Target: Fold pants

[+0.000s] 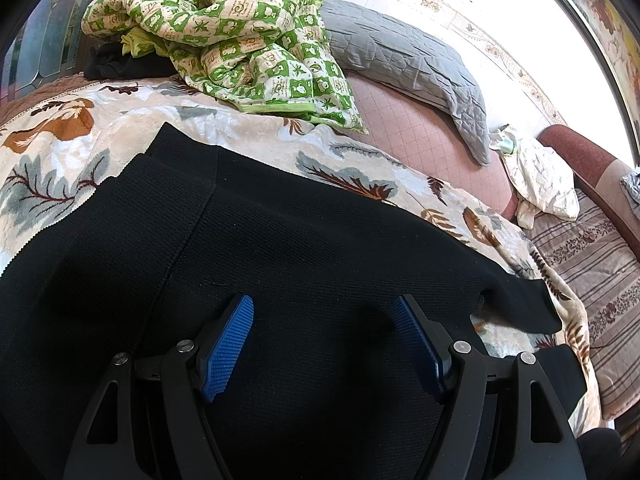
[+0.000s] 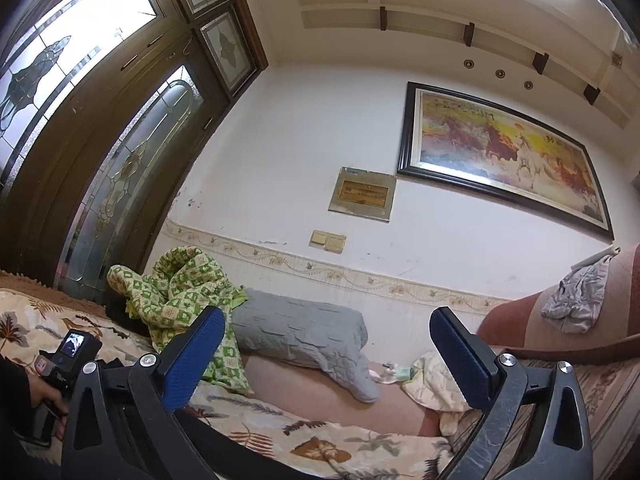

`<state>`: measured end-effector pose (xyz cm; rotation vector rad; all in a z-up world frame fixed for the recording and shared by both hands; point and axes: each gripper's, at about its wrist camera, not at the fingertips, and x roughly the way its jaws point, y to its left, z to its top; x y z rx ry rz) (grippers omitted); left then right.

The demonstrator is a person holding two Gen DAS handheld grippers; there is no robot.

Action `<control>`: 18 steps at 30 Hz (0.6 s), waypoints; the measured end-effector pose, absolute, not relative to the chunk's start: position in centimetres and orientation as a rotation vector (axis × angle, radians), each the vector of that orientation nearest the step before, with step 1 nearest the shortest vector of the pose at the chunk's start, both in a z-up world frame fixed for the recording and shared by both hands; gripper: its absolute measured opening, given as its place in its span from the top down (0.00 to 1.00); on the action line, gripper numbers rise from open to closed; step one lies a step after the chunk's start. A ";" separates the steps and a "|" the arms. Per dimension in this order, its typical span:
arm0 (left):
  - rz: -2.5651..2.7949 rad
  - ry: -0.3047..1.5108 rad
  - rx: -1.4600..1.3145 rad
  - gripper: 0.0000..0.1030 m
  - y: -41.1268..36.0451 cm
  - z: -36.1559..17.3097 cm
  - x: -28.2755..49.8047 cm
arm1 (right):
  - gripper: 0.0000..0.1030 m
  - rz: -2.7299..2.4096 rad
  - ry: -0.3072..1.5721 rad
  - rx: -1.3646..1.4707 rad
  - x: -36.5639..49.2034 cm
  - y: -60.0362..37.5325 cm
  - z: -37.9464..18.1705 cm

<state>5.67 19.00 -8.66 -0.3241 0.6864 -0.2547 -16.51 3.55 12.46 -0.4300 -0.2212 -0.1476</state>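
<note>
The black pants (image 1: 280, 248) lie folded on a floral blanket (image 1: 48, 152) on the bed and fill most of the left wrist view. My left gripper (image 1: 324, 304) hovers open just above the middle of the pants, its blue pads (image 1: 230, 348) wide apart and holding nothing. My right gripper (image 2: 326, 320) is open and empty, raised and pointing at the far wall. Only a dark strip that may be the pants shows at the bottom of the right wrist view. The left hand with its gripper body (image 2: 68, 354) shows at that view's left edge.
A green checked quilt (image 1: 240, 40) is piled at the back of the bed beside a grey pillow (image 1: 400, 64). A white crumpled cloth (image 1: 536, 176) lies at the right by a striped cover (image 1: 592, 264). A grey garment (image 2: 576, 300) hangs on the sofa arm.
</note>
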 end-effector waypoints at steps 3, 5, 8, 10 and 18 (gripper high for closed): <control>-0.254 0.687 -0.323 0.29 19.0 -8.7 5.7 | 0.02 -0.135 -0.213 -0.438 -16.4 3.7 12.4; -0.254 0.687 -0.324 0.29 19.0 -8.7 5.7 | 0.02 -0.131 -0.208 -0.439 -16.3 3.7 12.4; -0.254 0.687 -0.324 0.29 19.0 -8.7 5.7 | 0.04 -0.124 -0.209 -0.438 -16.3 3.8 12.3; -0.254 0.687 -0.324 0.29 19.0 -8.7 5.7 | 0.09 -0.119 -0.206 -0.438 -16.3 3.8 12.3; -0.254 0.687 -0.323 0.29 19.0 -8.7 5.8 | 0.13 -0.098 -0.194 -0.442 -16.2 4.1 12.3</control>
